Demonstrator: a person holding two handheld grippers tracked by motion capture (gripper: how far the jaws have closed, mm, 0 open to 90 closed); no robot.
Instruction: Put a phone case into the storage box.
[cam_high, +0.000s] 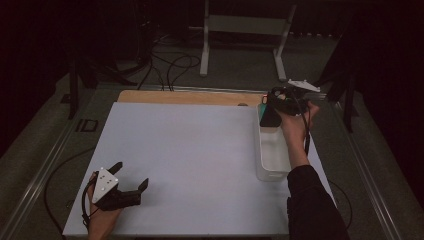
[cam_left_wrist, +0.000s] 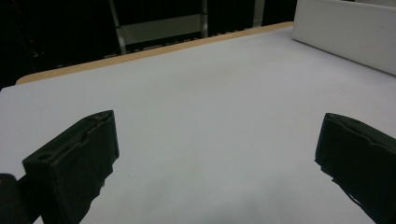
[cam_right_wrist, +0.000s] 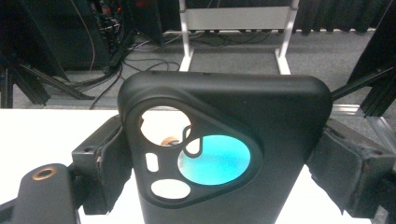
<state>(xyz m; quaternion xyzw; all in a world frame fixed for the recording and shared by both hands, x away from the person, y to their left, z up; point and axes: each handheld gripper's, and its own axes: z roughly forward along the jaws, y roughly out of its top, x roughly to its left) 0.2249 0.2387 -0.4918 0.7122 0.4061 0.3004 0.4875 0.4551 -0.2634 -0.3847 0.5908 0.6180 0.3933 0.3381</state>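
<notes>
Two black jaws of my right gripper (cam_right_wrist: 219, 158) press on the sides of a black rubbery phone case (cam_right_wrist: 224, 149) with a rounded three-cornered camera cutout, so that gripper is pinching the case. The case stands upright between the jaws, its back toward the gripper's camera, and something turquoise shows through the largest opening of the cutout. In the high view my right gripper (cam_high: 272, 107) hangs over the far end of a white rectangular plastic bin (cam_high: 272, 150), with the case (cam_high: 270, 117) reaching down from it toward the bin's far rim; whether the case touches the bin I cannot tell. My right hand (cam_high: 296, 122) wraps the gripper from behind.

My left gripper (cam_high: 131, 181) sits well apart from all this, at the near left of the pale sheet-covered table (cam_high: 200, 150), held in my left hand (cam_high: 102, 217). Its jaws are spread wide with only bare table between them. Ahead of it and to its right, the white bin's side wall (cam_left_wrist: 345, 32) shows.
</notes>
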